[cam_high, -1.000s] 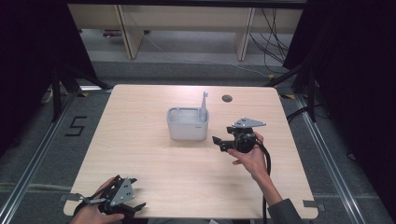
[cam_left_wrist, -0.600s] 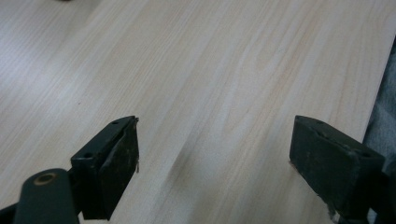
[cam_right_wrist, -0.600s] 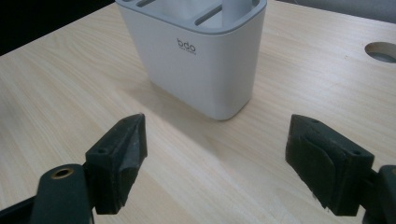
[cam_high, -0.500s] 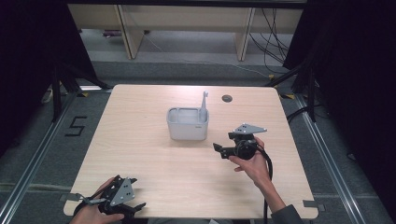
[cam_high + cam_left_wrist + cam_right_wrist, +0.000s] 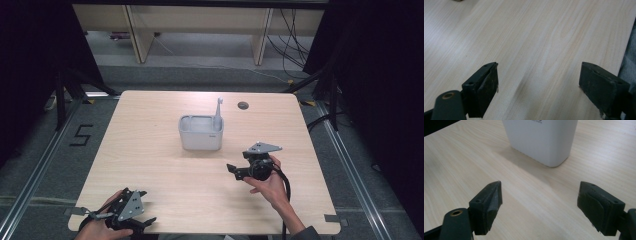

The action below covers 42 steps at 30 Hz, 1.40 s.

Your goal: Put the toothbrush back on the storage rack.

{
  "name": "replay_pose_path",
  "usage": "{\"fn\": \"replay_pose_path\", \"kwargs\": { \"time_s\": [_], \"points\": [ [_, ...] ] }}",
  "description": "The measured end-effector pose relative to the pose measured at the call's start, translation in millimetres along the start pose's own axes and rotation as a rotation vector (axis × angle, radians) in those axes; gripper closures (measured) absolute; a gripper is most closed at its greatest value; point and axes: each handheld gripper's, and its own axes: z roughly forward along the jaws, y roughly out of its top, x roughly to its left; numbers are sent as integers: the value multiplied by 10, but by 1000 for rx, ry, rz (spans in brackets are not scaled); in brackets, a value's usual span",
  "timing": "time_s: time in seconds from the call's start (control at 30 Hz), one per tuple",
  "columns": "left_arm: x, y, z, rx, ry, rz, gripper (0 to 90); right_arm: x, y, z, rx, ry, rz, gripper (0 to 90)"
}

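surface: wooden table [image 5: 150,165] | on it: white container [image 5: 200,133], centre, holding upright utensil [image 5: 218,107]

The bench [image 5: 150,150] is pale wood with a fine lengthwise grain and a small dark round spot [image 5: 243,105] near its far edge. The tub [image 5: 200,133] on it is plain light grey, white in the right gripper view, and a grey handle [image 5: 218,106] stands in it. Both tongs, left [image 5: 142,220] and right [image 5: 232,170], are black with grey top plates. The floor [image 5: 50,170] is dark grey, marked with a black "5" [image 5: 80,135].
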Motion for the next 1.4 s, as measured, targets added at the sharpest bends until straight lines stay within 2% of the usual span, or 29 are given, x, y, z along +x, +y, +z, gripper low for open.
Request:
{"fn": "replay_pose_path", "kwargs": {
  "time_s": [0.03,0.13,0.17,0.2,0.23,0.27,0.3,0.33,0.37,0.4,0.43,0.47,0.57,0.67,0.73,0.77,0.83,0.9,0.97,1.0,1.03,1.1,1.13,1.17,1.2,1.27,1.3,1.33,1.4],
  "points": [
    [-14,-2,12,-3,-2,-7,155,14,-17,11,-5,12,11,210],
    [-5,8,8,28,-20,18,156,28,-74,6,3,18,13,209],
    [-12,4,7,14,-9,15,155,43,-87,0,16,19,30,207],
    [-11,2,7,6,-9,7,155,41,-99,-2,20,22,23,206],
    [-10,0,8,5,-2,3,156,55,-116,-9,11,25,38,209],
    [-8,0,5,6,-1,5,156,36,-122,-17,14,28,10,207],
    [-8,0,5,6,-1,5,155,36,-122,-17,14,28,10,207],
    [-11,0,9,5,-5,2,155,72,-153,-37,21,29,47,207],
    [-13,1,11,6,-7,4,155,63,-163,-45,22,18,26,207],
    [-8,6,6,19,-18,9,155,63,-179,-41,23,33,22,207],
    [-8,6,6,19,-18,9,156,79,-199,-46,18,24,26,207],
    [-11,4,9,14,0,8,155,78,-211,-56,32,25,9,203],
    [-8,4,6,14,4,7,155,101,-232,-89,27,23,1,205],
    [-14,4,11,2,3,-6,155,103,-242,-108,28,29,-1,204],
    [-7,5,3,5,0,1,155,132,-264,-127,30,44,32,204],
    [-12,2,10,-4,-2,-5,155,112,-276,-144,20,44,-3,205],
    [-12,2,6,0,-1,-5,156,148,-295,-179,31,37,41,204],
    [-13,2,7,-1,-1,-5,155,135,-302,-186,27,46,25,204],
    [-14,1,10,-3,-1,-5,155,159,-325,-222,29,58,53,199],
    [-14,1,11,-3,-1,-6,155,141,-335,-230,22,58,35,195],
    [-14,1,11,-3,-1,-6,155,154,-354,-261,26,62,44,190],
    [-13,1,10,-3,0,-6,155,133,-367,-279,16,57,10,190],
    [-13,1,10,-3,0,-5,155,148,-379,-305,28,51,36,190],
    [-13,2,7,0,-1,-5,155,149,-389,-311,21,54,31,190],
    [-14,1,12,-4,0,-6,155,161,-400,-325,27,54,46,190],
    [-7,2,7,4,3,4,156,148,-417,-332,22,58,17,190],
    [-13,2,9,-4,0,-4,156,176,-426,-358,38,41,46,191],
    [-11,3,5,0,1,-4,155,169,-438,-356,27,33,23,191],
    [-10,3,5,0,0,-4,155,167,-454,-370,31,45,15,192]
  ]
}}
